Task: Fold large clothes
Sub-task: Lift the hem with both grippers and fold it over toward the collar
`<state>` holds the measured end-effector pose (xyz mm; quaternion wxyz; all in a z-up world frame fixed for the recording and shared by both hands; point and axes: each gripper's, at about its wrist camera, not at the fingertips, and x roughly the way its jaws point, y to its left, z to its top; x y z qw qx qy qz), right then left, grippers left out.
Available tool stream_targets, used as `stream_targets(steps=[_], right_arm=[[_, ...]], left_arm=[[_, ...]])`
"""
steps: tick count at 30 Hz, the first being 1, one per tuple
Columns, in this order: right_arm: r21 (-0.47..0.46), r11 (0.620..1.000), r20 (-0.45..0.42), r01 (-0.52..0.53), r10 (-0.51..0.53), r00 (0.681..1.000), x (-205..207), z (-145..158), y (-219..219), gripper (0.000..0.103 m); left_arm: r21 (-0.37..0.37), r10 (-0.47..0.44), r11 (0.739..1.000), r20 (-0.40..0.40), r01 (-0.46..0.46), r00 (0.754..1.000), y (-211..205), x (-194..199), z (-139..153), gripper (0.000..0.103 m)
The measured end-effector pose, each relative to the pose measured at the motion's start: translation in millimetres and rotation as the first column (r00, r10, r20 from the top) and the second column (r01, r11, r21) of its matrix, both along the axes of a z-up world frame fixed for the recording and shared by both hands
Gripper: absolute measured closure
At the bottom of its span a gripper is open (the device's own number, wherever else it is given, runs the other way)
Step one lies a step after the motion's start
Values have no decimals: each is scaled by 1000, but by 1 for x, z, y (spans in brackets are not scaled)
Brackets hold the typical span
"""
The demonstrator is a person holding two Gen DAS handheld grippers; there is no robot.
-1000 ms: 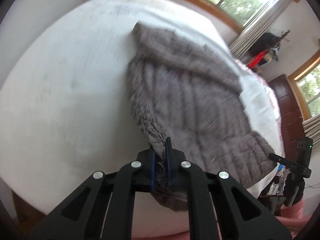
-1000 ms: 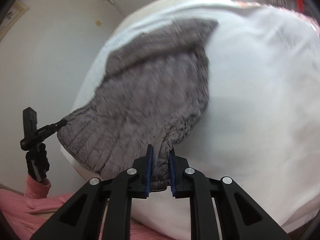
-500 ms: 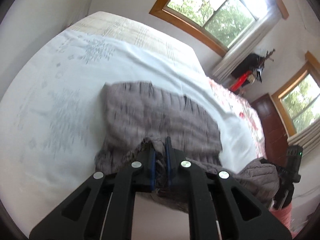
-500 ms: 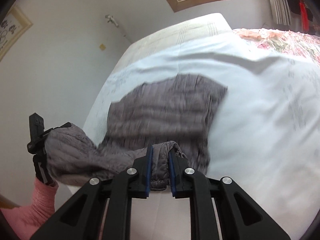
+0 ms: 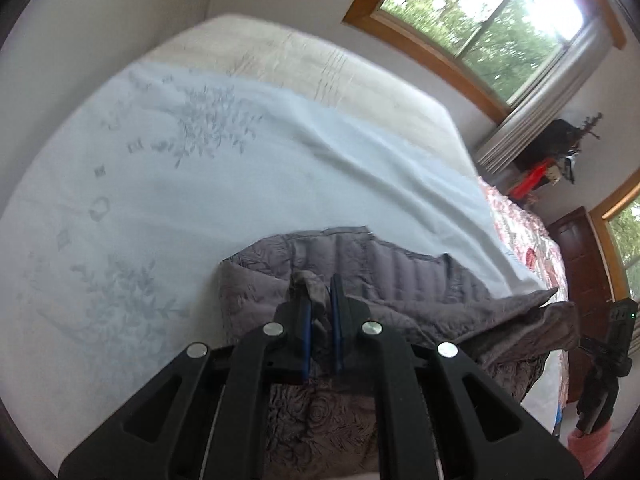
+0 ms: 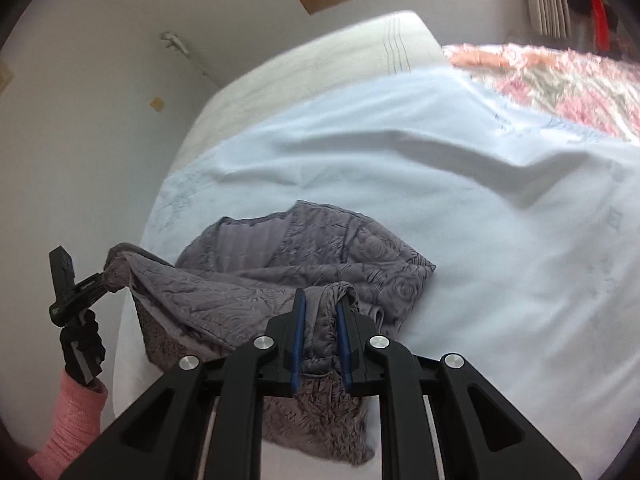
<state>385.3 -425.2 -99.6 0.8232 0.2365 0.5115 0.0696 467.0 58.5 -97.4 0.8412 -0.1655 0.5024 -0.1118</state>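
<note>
left gripper (image 5: 320,312) clamped on a bunched edge of the grey quilted jacket (image 5: 384,276); right gripper (image 6: 322,322) pinched on another edge. jacket (image 6: 320,248) draped between both, doubled over near the front edge of the pale blue bedsheet (image 6: 460,208). beyond, floral quilt (image 6: 560,84) and window (image 5: 480,28).

A home bedroom is showing here: a bed (image 5: 248,184) is lying under a pale embroidered sheet (a floral quilt (image 6: 560,84) beside it), wood-framed windows (image 5: 480,28) are letting in daylight past curtains (image 5: 532,116).
</note>
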Motion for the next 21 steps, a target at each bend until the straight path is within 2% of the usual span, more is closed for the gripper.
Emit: stream_targets(steps=[5,12,17,21], right_arm=[[13,1000,-50,8,-7,999,28,-33,-4,89],[53,998,-103,24,-18,995,48,-63,-12,89],[80,996,-135,36,-25,991,56,-73,-15,86],[131,991,-134,40,-22,991,51,-65,-24,80]], left_arm=[[24,9,1000,-65,-8,998,-1,30,-40,96],[28,-5,1000,-109,8,994,-2,54,-70,96],[23,-3,1000,-146,6,989,-2,65,-85,93],[-28,-9,1000,-168,4,986,7,65,-80,92]])
